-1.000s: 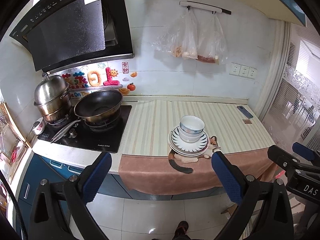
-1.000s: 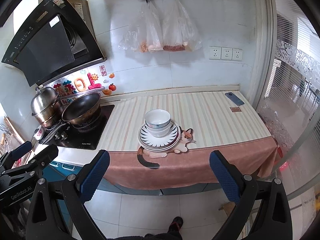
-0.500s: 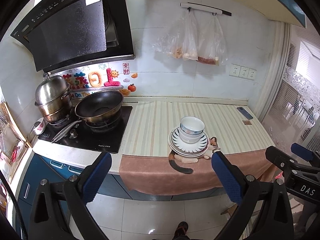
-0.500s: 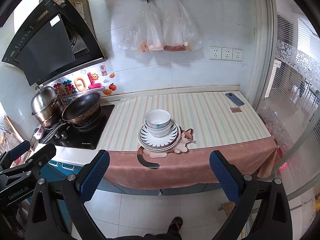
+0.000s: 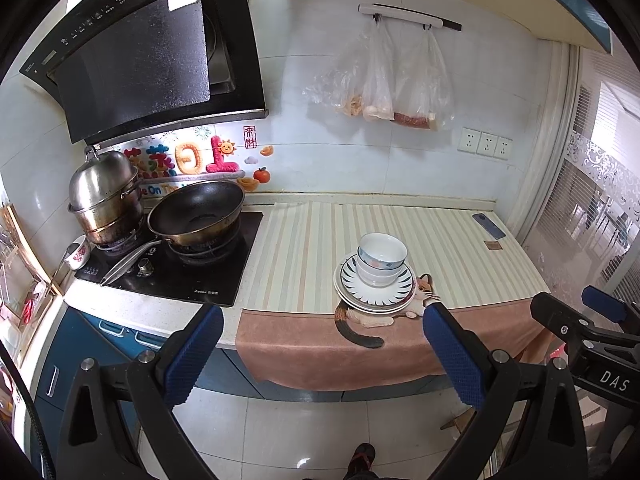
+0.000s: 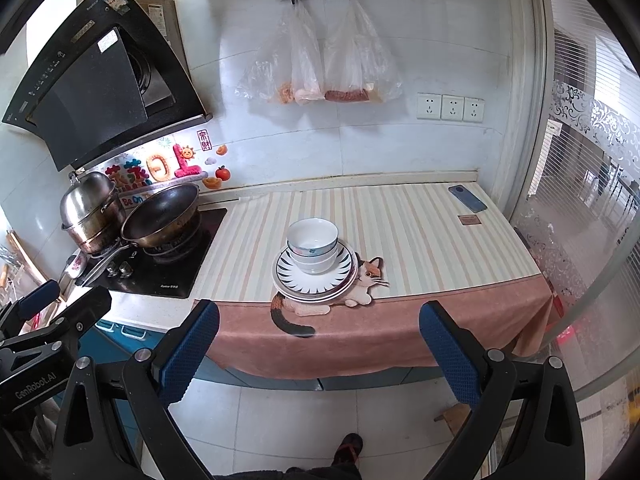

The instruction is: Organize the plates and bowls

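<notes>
Hanging wide open over the floor, the left claw (image 5: 322, 354) holds nothing and touches nothing. The right claw (image 6: 318, 350) is wide open too, and empty. Seen from the left, the right one's side says "DAS". Seen from the right, the left one's side says "GenRobot.AI". Past them, on the bench (image 6: 420, 240), two bowls (image 6: 313, 244) sit stacked on the plates (image 6: 314, 278), near the front edge, over a cat picture (image 6: 366, 278) on the cloth. Farther left, the stove (image 5: 180, 270) has small writing I can't read.
</notes>
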A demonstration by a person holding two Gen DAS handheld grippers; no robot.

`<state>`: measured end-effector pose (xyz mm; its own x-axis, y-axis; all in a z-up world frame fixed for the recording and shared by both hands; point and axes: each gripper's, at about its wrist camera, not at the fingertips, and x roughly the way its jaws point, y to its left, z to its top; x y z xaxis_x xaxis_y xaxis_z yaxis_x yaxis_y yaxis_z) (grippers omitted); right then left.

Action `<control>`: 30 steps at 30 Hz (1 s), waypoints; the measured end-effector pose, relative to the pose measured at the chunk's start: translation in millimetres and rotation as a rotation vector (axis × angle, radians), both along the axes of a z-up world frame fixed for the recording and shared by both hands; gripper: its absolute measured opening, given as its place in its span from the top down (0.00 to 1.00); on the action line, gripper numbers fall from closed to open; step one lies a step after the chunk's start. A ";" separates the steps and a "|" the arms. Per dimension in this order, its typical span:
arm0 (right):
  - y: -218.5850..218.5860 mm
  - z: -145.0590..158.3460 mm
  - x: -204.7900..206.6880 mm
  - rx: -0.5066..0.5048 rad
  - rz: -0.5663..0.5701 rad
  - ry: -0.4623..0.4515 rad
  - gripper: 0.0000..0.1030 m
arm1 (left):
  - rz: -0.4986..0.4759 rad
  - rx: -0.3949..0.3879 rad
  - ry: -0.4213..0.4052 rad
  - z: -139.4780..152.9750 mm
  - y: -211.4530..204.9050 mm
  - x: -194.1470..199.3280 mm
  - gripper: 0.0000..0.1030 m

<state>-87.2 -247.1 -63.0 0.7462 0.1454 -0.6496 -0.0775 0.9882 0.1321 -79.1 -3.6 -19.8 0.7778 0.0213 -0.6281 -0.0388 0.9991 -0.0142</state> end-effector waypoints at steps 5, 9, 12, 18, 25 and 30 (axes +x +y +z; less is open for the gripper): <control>-4.2 0.4 2.3 -0.004 -0.001 -0.003 0.01 | -0.005 -0.003 0.004 -1.2 -4.2 4.6 0.00; -9.8 0.6 4.9 -0.005 -0.001 -0.006 0.01 | -0.003 -0.004 0.001 -1.4 -4.7 4.9 0.00; -10.3 0.8 5.0 -0.007 -0.001 -0.005 0.01 | 0.000 -0.005 -0.004 -0.7 -6.7 4.8 0.00; -11.5 1.0 5.6 -0.005 0.000 -0.007 0.01 | 0.002 -0.004 -0.011 -0.9 -10.0 2.3 0.00; -13.1 1.8 6.2 -0.006 0.000 -0.009 0.01 | 0.004 -0.005 -0.013 -0.7 -10.0 1.6 0.00; -13.6 1.7 6.6 -0.008 0.002 -0.008 0.01 | 0.008 -0.001 -0.017 -0.4 -10.8 -0.5 0.00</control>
<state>-80.6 -260.7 -61.3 0.7513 0.1417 -0.6446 -0.0808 0.9891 0.1232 -79.6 -14.4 -20.2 0.7882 0.0271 -0.6149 -0.0465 0.9988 -0.0156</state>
